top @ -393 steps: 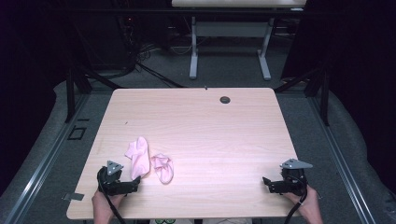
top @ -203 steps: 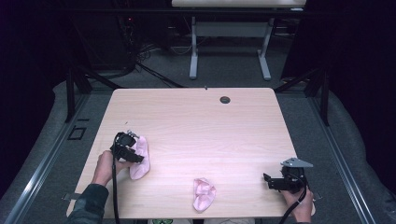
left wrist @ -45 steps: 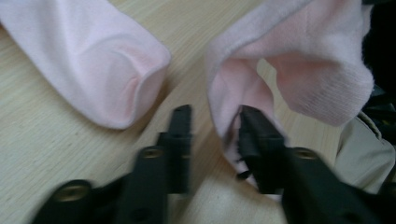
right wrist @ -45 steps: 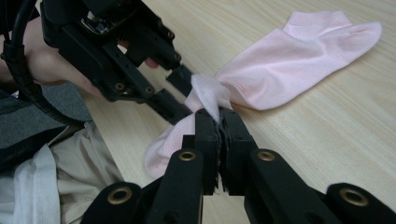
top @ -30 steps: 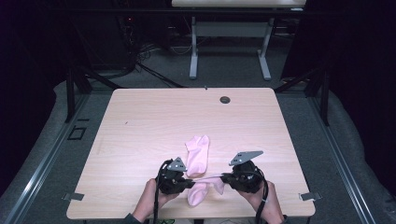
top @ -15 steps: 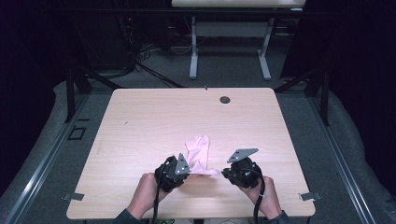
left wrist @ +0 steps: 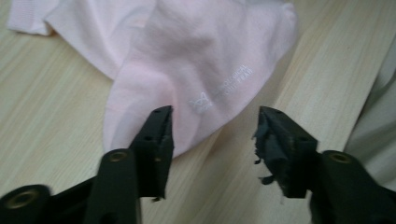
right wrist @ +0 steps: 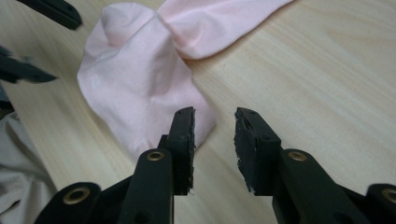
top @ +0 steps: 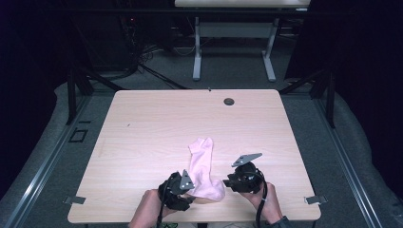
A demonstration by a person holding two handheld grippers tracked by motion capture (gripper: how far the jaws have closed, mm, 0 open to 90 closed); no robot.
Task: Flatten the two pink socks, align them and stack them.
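Two pink socks lie near the table's front edge. The nearer pink sock (top: 205, 183) (left wrist: 201, 60) (right wrist: 135, 79) overlaps the second sock (top: 200, 148) (right wrist: 219, 23), which stretches away behind it. My left gripper (top: 189, 186) (left wrist: 215, 130) is at the near sock's left end, and its jaws have just been opening. They stand apart and the sock's edge lies just ahead of them, unpinched. My right gripper (top: 229, 180) (right wrist: 214, 128) is at the sock's right edge. Its jaws have just been opening too, with bare table between them.
The light wooden table (top: 142, 123) has a dark round grommet (top: 229, 101) near its far edge. The person's light clothing (left wrist: 378, 140) (right wrist: 18, 186) hangs by the front edge. Black frame legs and cables stand beyond the table.
A second ago both grippers held the near sock stretched between them. It now lies flat on the table, both jaws have opened off it, and the right gripper has sunk.
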